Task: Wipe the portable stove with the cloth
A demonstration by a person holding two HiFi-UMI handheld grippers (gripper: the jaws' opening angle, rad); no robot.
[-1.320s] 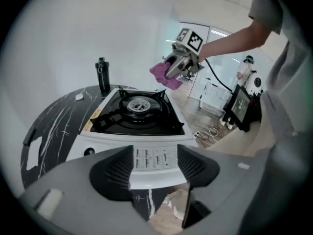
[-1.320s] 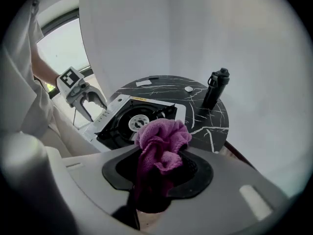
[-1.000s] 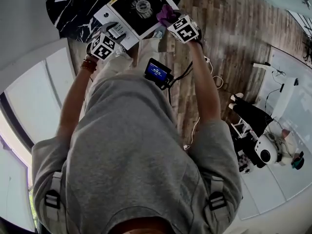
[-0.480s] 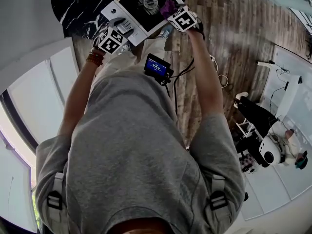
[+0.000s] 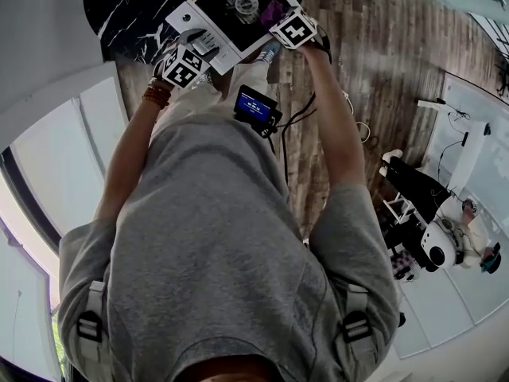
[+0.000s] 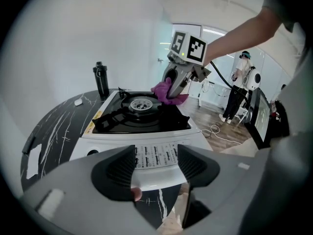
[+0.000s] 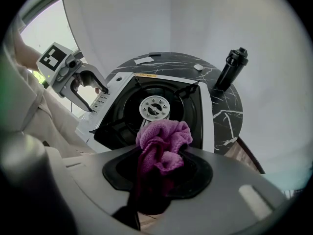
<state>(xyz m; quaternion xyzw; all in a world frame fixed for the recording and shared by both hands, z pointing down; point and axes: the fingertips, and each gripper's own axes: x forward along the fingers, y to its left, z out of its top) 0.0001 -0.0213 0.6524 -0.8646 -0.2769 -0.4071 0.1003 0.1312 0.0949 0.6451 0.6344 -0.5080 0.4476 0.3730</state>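
The portable stove [image 5: 208, 24] is white with a black top and a round burner [image 7: 154, 106], and it stands on a black marbled table [image 5: 135, 14]. My right gripper [image 7: 161, 163] is shut on a bunched purple cloth [image 7: 164, 143]. It hangs steeply down over the right side of the stove top [image 6: 142, 119], with the cloth [image 6: 168, 93] close above the black surface. My left gripper [image 6: 155, 163] stands open at the stove's front control panel [image 6: 156, 153], with nothing gripped between its pads.
A black bottle [image 7: 232, 67] stands on the table [image 7: 225, 116] behind the stove. Small white items [image 6: 78, 102] lie on the table top. A screen device [image 5: 256, 110] hangs at my chest. A person [image 6: 242, 92] stands on the wooden floor to the right.
My right gripper has tipped further down and sunk a little toward the stove top with the cloth. The left gripper has stayed at the front panel.
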